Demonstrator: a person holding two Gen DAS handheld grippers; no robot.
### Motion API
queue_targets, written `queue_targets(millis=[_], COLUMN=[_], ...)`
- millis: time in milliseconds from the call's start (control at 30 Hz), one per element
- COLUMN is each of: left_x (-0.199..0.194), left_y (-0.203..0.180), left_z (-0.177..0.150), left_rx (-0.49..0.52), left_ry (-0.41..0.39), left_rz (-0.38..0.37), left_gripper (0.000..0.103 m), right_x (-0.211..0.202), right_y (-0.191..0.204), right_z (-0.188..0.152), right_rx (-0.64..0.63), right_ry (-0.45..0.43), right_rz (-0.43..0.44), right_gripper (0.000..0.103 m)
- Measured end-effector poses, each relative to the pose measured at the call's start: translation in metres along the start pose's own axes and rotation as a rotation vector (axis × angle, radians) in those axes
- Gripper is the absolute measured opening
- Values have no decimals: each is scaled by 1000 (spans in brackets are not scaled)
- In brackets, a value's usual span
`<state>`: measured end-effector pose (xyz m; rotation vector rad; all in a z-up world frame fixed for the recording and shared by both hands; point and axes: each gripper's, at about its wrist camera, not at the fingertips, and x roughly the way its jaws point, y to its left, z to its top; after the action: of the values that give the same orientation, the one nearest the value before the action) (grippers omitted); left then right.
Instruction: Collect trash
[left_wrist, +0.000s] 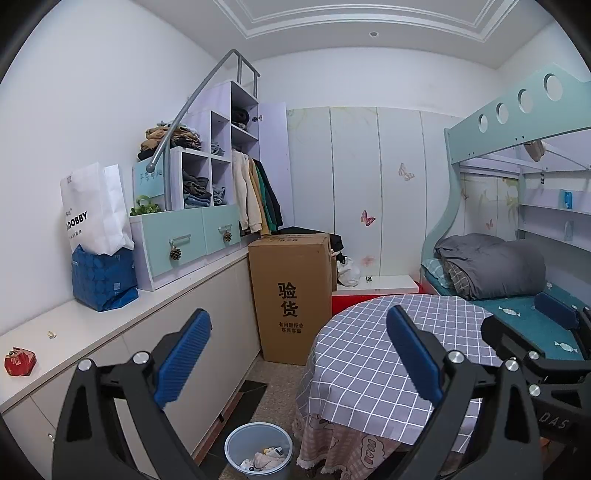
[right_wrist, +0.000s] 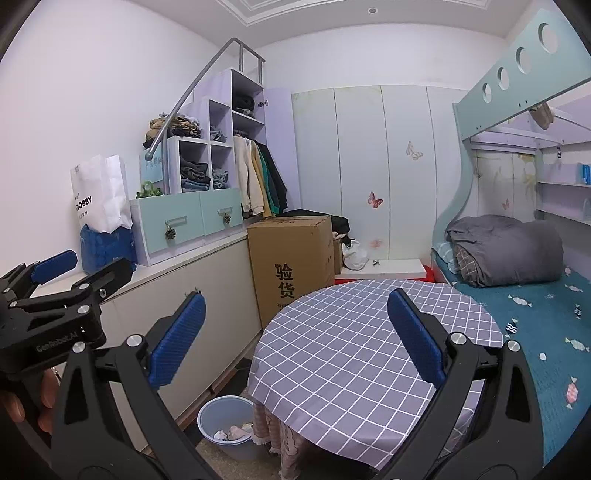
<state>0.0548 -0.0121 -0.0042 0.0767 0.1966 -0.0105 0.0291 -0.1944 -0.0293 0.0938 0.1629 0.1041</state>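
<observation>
A blue-grey trash bin (left_wrist: 258, 451) holding crumpled paper and scraps stands on the floor between the low cabinet and the round table; it also shows in the right wrist view (right_wrist: 225, 424). My left gripper (left_wrist: 299, 356) is open and empty, held above the bin and the table's left edge. My right gripper (right_wrist: 297, 338) is open and empty over the round table (right_wrist: 351, 350) with its grey checked cloth. A red crumpled wrapper (left_wrist: 19, 362) and a small pale scrap (left_wrist: 51, 334) lie on the cabinet top at far left.
A tall cardboard box (left_wrist: 291, 295) stands behind the table. White and blue bags (left_wrist: 99, 254) and a shelf unit with clothes (left_wrist: 199, 192) sit on the long low cabinet (left_wrist: 207, 317). A bunk bed with a folded grey quilt (left_wrist: 491, 266) is on the right.
</observation>
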Motion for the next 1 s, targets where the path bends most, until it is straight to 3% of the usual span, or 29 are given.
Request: queue_targets(millis=[1000], left_x=[9], left_y=[10], left_z=[-9], left_rx=[8], left_ry=[37], left_rz=[2], left_gripper=[94], right_x=[4], right_y=[0], right_z=[-2], right_rx=[-4], right_ry=[31], right_rz=[6], right_gripper=[97])
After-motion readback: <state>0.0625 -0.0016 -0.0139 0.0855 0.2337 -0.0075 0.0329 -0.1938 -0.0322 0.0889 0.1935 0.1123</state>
